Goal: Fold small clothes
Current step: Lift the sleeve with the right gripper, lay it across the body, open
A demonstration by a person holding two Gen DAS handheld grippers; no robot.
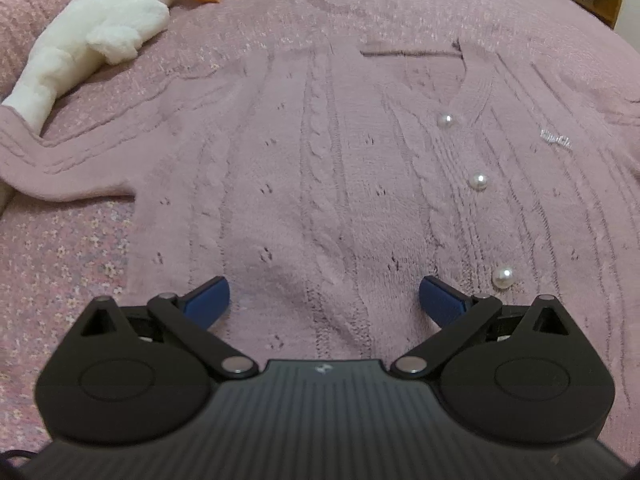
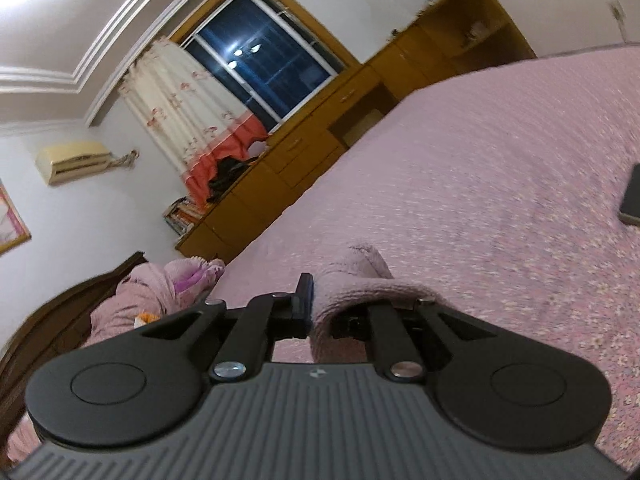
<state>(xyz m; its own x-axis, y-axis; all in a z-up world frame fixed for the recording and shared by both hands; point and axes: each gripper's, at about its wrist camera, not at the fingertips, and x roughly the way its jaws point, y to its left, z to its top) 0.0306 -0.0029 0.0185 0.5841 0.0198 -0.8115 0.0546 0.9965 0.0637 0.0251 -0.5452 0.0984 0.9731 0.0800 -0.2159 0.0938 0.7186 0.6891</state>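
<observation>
A pink cable-knit cardigan (image 1: 320, 152) with pearl buttons (image 1: 479, 181) lies flat and face up on the bed. One sleeve stretches out to the left. My left gripper (image 1: 324, 300) hovers over its lower body, open, blue pads wide apart with nothing between them. In the right wrist view my right gripper (image 2: 320, 300) is shut on a fold of the same pink knit (image 2: 360, 280), lifted above the bedspread. The cloth drapes over the right finger and hides it; only the left blue pad shows.
A white plush goose (image 1: 96, 36) with an orange beak lies at the far left of the bed, touching the sleeve. A dark phone (image 2: 632, 196) rests on the floral pink bedspread (image 2: 480, 160). A wooden desk unit (image 2: 320, 140) and headboard edge the bed.
</observation>
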